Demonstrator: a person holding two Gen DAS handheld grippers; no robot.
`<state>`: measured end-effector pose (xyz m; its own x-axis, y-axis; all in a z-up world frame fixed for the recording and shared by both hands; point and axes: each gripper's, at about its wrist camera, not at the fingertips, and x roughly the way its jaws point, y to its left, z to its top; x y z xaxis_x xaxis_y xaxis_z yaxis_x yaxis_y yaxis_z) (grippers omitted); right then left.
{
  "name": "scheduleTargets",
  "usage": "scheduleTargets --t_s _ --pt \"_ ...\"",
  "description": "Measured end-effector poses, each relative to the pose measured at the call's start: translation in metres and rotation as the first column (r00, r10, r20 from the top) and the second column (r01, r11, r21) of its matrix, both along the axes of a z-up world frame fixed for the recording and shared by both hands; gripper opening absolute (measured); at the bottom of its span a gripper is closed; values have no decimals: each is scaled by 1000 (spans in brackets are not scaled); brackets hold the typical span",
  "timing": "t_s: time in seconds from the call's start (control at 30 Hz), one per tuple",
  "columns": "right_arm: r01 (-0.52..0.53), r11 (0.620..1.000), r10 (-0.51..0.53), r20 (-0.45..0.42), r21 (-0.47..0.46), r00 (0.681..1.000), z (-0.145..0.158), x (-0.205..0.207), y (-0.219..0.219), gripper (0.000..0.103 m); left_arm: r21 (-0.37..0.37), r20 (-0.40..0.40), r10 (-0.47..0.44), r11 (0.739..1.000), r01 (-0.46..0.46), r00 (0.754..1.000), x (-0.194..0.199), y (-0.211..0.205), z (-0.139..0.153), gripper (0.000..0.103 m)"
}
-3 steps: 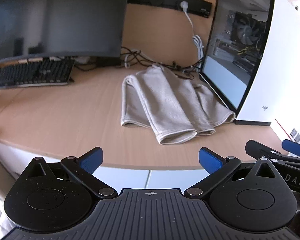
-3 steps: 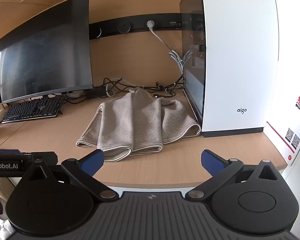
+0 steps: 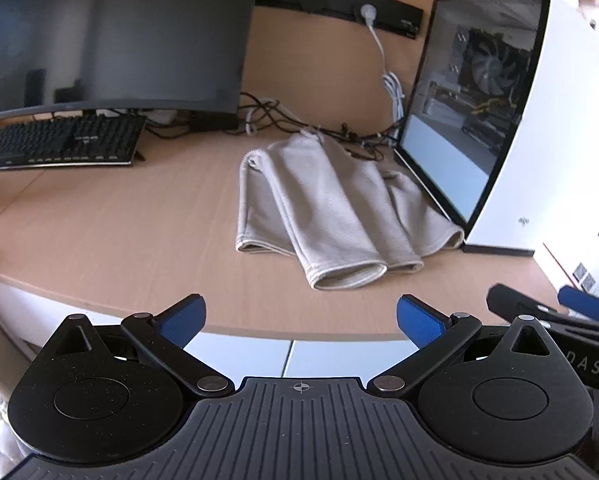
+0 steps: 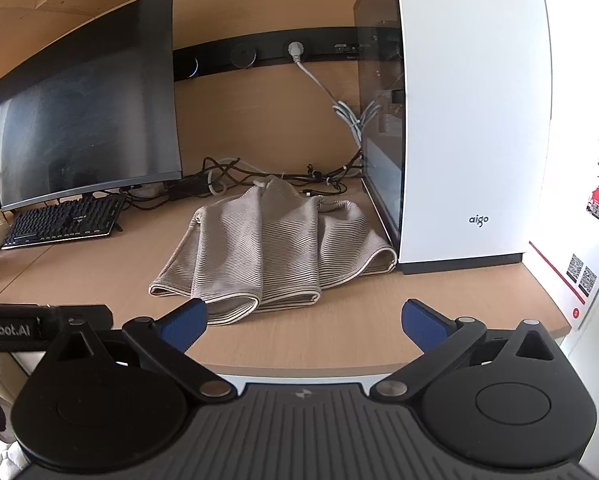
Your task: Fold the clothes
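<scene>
Since a moment ago I've nudged both grippers slightly nearer the desk (image 3: pixel 99 232), so folding hasn't started. The beige garment (image 4: pixel 275 248) lies bunched just beside the white computer case (image 4: pixel 467 120). My left gripper (image 3: pixel 301 320) and right gripper (image 4: pixel 303 318) hover spread wide, empty.
</scene>
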<state>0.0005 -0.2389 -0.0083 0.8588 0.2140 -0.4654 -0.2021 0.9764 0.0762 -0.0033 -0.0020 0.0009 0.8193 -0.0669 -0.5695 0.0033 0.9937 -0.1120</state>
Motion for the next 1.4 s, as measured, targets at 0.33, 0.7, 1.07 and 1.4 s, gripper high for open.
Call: scheduleTargets --t_s 0.33,0.7,1.07,1.4 --pt "-6 1000 7 -6 19 1000 -1 0 -5 103 24 -3 -53 998 53 999 5 10 4 103" --pt "-34 999 33 20 34 999 -1 -6 0 103 44 15 -25 999 24 1000 -9 -3 -2 103" --pt "-54 998 54 34 13 998 1 -15 6 103 41 -1 -1 999 1 1000 -15 -2 -3 103" --pt "-52 999 52 33 10 998 2 -17 7 103 40 0 9 999 -9 1000 -18 -4 0 103"
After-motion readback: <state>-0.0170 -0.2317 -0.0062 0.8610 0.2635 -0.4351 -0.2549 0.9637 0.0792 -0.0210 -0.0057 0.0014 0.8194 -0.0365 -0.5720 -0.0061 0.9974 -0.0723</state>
